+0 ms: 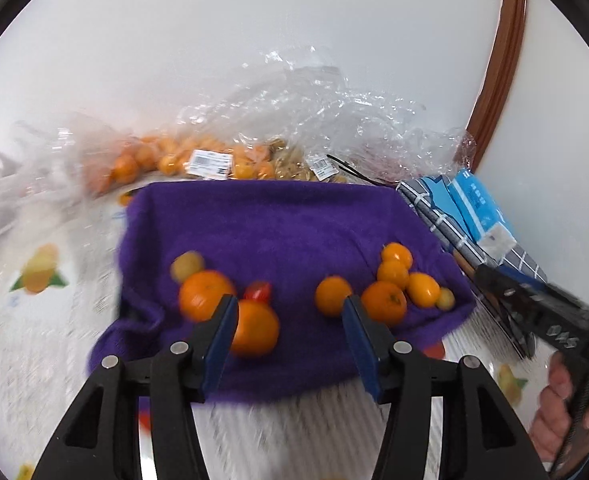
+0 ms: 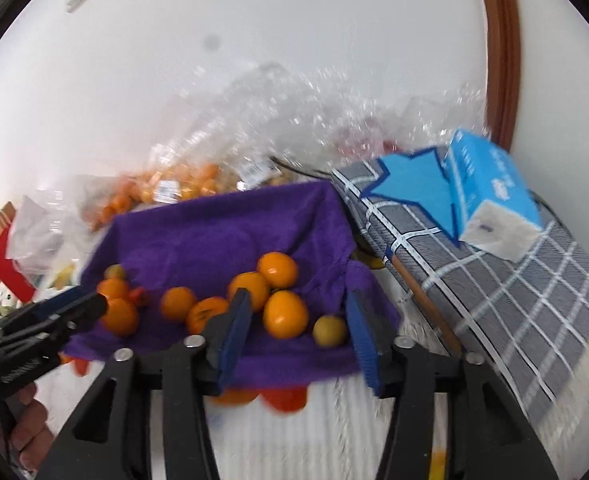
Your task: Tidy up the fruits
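Both hand-held grippers hung over the near edge of the purple cloth, spread on the worktop. Left hand-held gripper: jaws part-open, nothing between the pads; one large orange sat just beyond its left finger, untouched as far as the blur allowed. Right hand-held gripper: jaws likewise part-open and empty, a small yellow-green fruit lying on the cloth between the fingers but clear of both pads.

Fruit lay in two loose groups on the cloth. Left-wrist view: a cluster at 9 o'clock with a small red fruit among the oranges, and a tighter bunch of tangerines at 3 o'clock. More bagged fruit sat at 12 o'clock behind the cloth. A tissue box rested on a checked fabric at 2 o'clock in the right-wrist view.

Judged step: between picks, sorting loose fruit by kind. The next move would call for choosing one piece, lowering, centring the pads either side and closing gently; round fruit may roll on the soft cloth.
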Demonstrator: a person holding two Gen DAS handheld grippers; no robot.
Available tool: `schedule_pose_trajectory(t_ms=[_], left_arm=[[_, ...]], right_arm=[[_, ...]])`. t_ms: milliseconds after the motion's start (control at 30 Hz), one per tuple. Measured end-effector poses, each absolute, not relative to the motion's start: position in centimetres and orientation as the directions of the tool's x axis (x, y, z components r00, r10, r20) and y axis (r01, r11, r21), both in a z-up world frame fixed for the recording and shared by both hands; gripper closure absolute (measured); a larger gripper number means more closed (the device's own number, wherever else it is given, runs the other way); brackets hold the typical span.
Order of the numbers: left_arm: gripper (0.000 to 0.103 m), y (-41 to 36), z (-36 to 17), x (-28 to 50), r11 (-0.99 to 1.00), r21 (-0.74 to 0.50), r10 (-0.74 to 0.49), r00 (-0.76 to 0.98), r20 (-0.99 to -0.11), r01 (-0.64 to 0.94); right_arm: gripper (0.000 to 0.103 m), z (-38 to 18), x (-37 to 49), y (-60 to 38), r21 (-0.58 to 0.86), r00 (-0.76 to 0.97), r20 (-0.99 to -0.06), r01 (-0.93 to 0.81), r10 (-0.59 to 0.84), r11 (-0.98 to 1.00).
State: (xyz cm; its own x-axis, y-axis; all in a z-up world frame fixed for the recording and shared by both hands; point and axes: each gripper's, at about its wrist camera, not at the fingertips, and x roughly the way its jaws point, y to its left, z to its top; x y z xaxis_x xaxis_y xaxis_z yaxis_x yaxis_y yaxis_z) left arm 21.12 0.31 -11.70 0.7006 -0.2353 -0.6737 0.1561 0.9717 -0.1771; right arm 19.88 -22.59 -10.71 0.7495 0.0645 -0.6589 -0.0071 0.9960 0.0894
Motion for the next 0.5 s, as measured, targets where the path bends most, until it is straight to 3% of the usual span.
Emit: schedule_pose_trajectory(t_ms=[167, 233, 400, 500], left_arm=[[0.04, 2.3, -9.6, 15.9, 0.976, -0.199, -0.201, 0.703, -0.682, 0.086], [0.03, 2.9, -8.7, 13.8, 0.971, -0.225, -0.212, 0.704, -0.678, 0.077], [0.021, 2.7, -6.9, 9.5, 0.982, -0.178, -0.16, 0.737, -0.657, 0.055], [0.018, 2.4, -6.2, 7.4, 0.988, -0.149, -0.133, 0.748, -0.651, 0.046]], right_arm=[[0.028, -6.9, 13.1, -20.7, 0.112, 0.781, -0.618, -0.026, 0.091, 0.993], [0.028, -6.1, 11.0, -19.9, 0.113, 0.766, -0.633, -0.049, 0.11, 0.992], [0.026, -4.6, 5.5, -17.3, -0.045, 0.784, -0.62, 0.001, -0.029, 0.999], [0.014, -3.8, 2.8, -16.2, -0.122, 0.799, -0.594, 0.025, -0.093, 0.992]])
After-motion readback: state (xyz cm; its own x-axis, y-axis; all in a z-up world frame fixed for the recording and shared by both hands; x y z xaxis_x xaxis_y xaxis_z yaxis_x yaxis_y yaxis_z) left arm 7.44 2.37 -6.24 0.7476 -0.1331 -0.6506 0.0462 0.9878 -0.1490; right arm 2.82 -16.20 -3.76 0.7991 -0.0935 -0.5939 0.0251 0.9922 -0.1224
